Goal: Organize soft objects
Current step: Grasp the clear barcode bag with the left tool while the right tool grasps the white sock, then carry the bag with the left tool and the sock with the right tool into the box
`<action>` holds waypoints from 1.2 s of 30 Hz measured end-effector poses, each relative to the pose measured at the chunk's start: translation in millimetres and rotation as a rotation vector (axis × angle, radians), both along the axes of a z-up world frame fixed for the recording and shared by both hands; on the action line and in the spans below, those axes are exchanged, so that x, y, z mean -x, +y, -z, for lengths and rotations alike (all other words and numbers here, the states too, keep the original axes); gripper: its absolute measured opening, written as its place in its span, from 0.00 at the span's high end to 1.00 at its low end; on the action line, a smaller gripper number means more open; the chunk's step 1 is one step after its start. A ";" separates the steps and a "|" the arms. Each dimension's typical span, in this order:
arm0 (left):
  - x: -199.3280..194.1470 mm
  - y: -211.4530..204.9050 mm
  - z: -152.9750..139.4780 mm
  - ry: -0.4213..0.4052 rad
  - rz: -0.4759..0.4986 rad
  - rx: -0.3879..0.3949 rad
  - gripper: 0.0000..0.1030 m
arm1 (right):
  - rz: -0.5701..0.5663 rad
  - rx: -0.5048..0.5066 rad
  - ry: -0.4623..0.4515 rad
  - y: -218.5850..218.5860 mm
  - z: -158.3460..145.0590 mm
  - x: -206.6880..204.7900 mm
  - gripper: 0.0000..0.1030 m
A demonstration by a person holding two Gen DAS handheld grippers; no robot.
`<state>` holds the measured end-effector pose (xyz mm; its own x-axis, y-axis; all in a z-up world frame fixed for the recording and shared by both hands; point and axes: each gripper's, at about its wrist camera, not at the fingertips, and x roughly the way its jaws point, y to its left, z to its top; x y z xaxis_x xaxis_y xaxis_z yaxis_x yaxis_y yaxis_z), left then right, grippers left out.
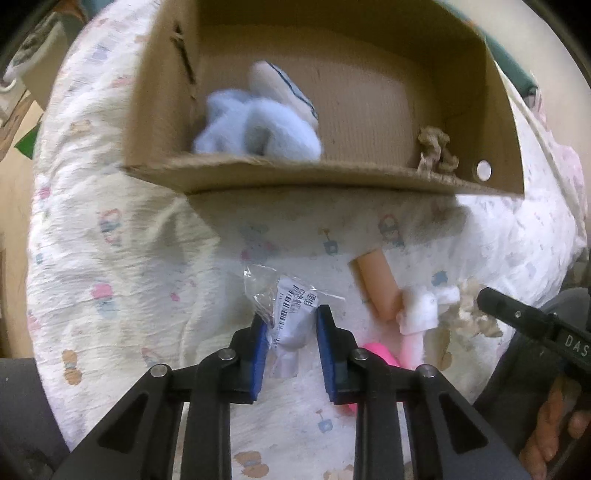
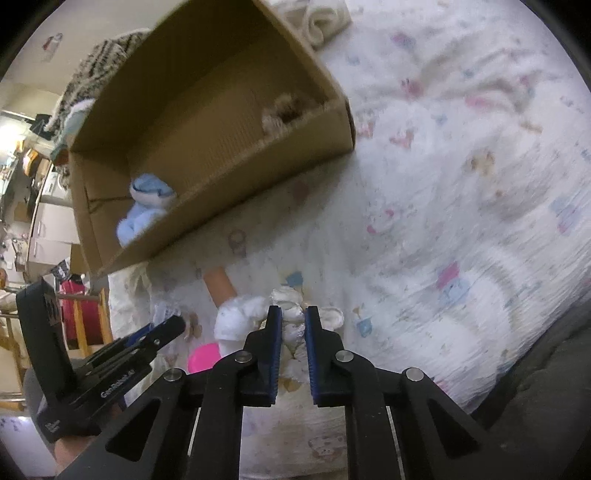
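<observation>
A cardboard box (image 1: 280, 177) stands on a printed quilt (image 1: 122, 258); it also shows in the right wrist view (image 2: 229, 192). Inside lie a blue fluffy toy (image 1: 258, 129) and a small brown plush (image 1: 437, 149). My left gripper (image 1: 291, 325) is shut on a clear plastic packet with a barcode label (image 1: 291, 306). My right gripper (image 2: 293, 321) is shut on a cream fluffy plush (image 2: 291, 328) on the quilt. A doll with a tan limb and white clothes (image 1: 402, 299) lies between them, with a pink object (image 1: 380, 352) beside it.
The right gripper's body (image 1: 535, 321) reaches in at the right of the left wrist view. The left gripper's body (image 2: 110, 354) shows at the left of the right wrist view. A folded cream cloth (image 2: 321, 18) lies behind the box. Room clutter (image 2: 37, 184) is far left.
</observation>
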<state>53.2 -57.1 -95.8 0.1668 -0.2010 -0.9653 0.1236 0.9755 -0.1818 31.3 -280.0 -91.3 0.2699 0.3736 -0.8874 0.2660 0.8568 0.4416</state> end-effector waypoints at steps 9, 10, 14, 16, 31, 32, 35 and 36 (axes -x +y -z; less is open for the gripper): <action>7.7 26.7 -32.7 -0.094 -0.078 0.016 0.78 | 0.075 -0.020 -0.234 -16.7 -41.7 11.2 0.87; 7.8 27.3 -34.3 -0.104 -0.083 0.015 0.78 | 0.081 -0.029 -0.244 -18.6 -43.2 11.2 0.87; 11.9 33.1 -49.1 -0.159 -0.118 0.023 0.78 | 0.104 -0.069 -0.320 -26.1 -57.1 12.6 0.87; 7.5 43.2 -58.0 -0.183 -0.129 0.032 0.78 | 0.108 -0.084 -0.362 -28.2 -64.6 14.9 0.87; 18.4 60.5 -106.2 -0.322 -0.160 0.035 0.78 | 0.061 -0.093 -0.461 -15.9 -100.3 11.5 0.87; 17.4 59.6 -108.2 -0.323 -0.158 0.040 0.78 | 0.057 -0.089 -0.462 -14.4 -100.4 10.0 0.87; 10.8 54.0 -120.5 -0.351 -0.143 0.036 0.78 | 0.040 -0.078 -0.465 -9.6 -100.2 4.0 0.87; 8.5 52.4 -123.1 -0.358 -0.137 0.034 0.78 | 0.034 -0.072 -0.465 -8.0 -100.2 1.2 0.87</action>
<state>44.6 -4.8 27.3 0.5197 -0.1848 -0.8341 0.0541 0.9815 -0.1837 30.1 -288.0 9.0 0.6457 0.4139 -0.6417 0.0529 0.8141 0.5784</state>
